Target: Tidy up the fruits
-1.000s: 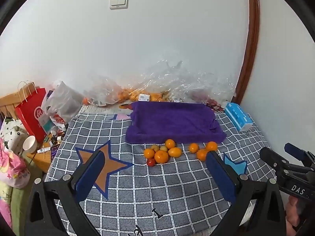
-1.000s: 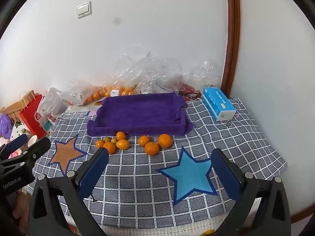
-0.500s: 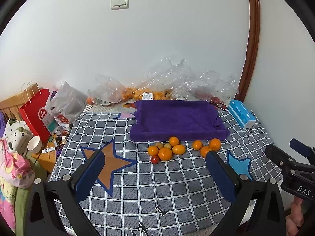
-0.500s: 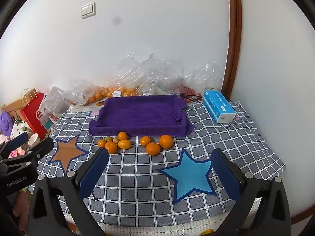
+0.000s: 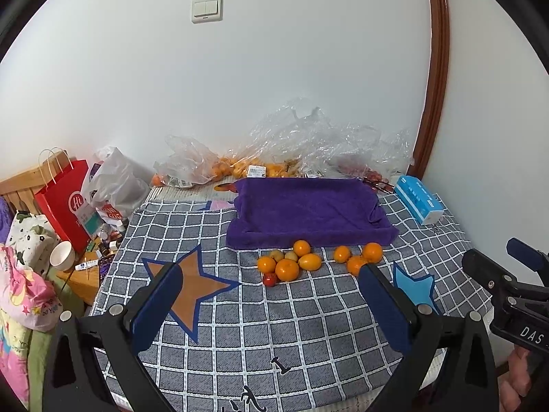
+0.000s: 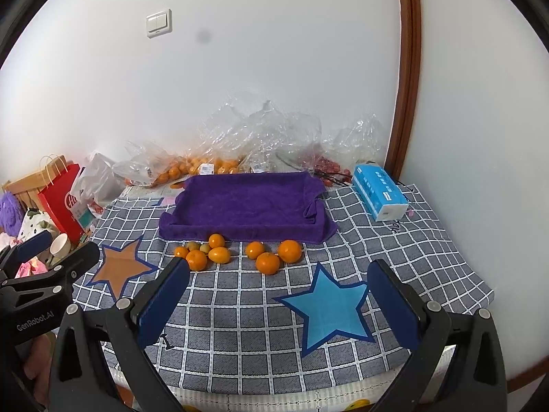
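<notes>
Fingers of the left gripper [image 5: 267, 302] are seen spread wide and empty above the grey checked tablecloth [image 5: 308, 326]; the cluster of small orange citrus fruits [image 5: 291, 262] lies ahead between them, just before the purple towel-lined tray [image 5: 308, 209]. From the right wrist, the right gripper [image 6: 278, 295] is likewise parted and empty, with the three round oranges [image 6: 271, 255] straight ahead, judged about equally near.
</notes>
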A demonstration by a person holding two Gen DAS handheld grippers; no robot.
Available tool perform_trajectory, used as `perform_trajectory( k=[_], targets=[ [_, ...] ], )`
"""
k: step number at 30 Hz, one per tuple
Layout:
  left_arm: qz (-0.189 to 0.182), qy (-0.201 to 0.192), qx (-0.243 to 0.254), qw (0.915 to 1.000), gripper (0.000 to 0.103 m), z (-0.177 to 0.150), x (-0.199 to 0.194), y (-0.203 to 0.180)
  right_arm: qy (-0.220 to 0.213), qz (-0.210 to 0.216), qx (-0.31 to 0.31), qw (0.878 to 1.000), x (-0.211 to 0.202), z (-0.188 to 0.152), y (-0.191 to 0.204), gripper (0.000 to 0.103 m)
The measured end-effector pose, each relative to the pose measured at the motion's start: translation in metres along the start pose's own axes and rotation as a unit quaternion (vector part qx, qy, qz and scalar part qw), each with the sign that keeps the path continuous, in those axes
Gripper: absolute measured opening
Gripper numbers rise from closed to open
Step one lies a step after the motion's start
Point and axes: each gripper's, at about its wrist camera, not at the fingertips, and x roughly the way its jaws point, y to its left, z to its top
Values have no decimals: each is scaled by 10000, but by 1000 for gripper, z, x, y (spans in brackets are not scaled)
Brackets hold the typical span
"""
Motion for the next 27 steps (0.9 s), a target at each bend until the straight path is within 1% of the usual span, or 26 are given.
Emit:
perform_trajectory(
  k=[27],
  targets=[
    [20, -37, 21, 10000, 103, -4, -6, -2, -95, 1, -37, 9999, -10, -2, 0, 102]
  ],
)
